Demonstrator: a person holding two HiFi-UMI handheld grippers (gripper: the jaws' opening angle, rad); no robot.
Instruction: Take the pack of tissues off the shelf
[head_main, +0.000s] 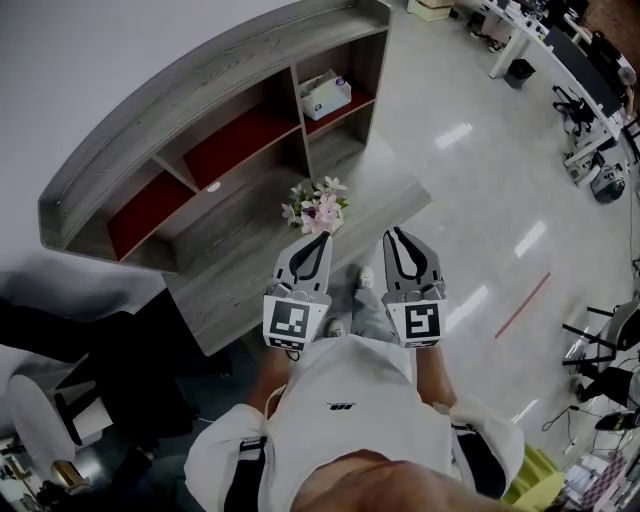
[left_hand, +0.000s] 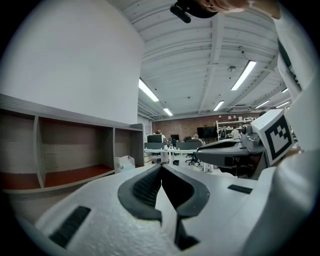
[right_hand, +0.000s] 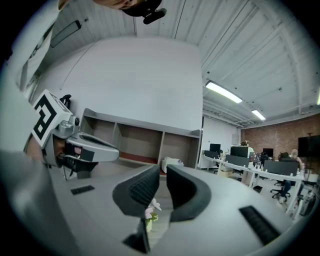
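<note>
One tissue pack (head_main: 326, 97) in shelf (head_main: 200, 78) compartment; left claw (head_main: 322, 238) closed, right claw (head_main: 396, 233) barely ajar, both empty.

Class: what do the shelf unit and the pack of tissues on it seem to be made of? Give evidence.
Shelf unit: probably grey wood or laminate, matte; streaky grain shows. Pack of tissues: likely thin white plastic wrap; soft rounded corners.

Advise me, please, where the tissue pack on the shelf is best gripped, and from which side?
Likely across its narrower sides, entering through the compartment's open front: the tissue pack lies flat on the red board, and the shelf closes it in above and beside.
</note>
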